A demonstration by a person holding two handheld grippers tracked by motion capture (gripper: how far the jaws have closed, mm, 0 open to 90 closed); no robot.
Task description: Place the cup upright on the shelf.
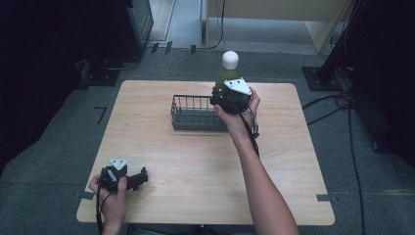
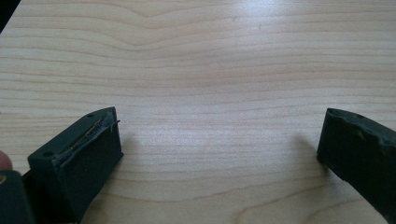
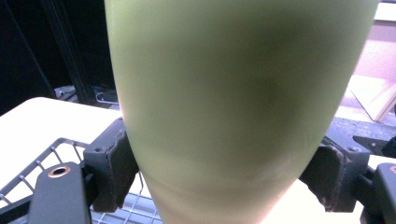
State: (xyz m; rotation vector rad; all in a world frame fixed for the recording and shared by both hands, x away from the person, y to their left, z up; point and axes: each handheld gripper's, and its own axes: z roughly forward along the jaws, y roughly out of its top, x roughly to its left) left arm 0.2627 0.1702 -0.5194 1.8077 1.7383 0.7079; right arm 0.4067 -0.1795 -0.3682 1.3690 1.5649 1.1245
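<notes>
The right tool (image 1: 230, 93) pinches a green bottle (image 1: 227, 73) at the wire basket's (image 1: 193, 113) right end, seemingly unplaced; the left tool (image 1: 138, 178) rests spread on the table (image 1: 205, 166).

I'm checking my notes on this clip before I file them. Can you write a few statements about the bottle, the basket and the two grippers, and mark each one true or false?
1. The right gripper is shut on the green bottle. True.
2. The bottle's cap is black. False: the cap is white.
3. The left gripper holds the wire basket. False: its jaws are open over bare table, near the front left corner.
4. The bottle stands upright in the grip. True.
5. The basket is full of objects. False: the part that shows holds nothing.
</notes>
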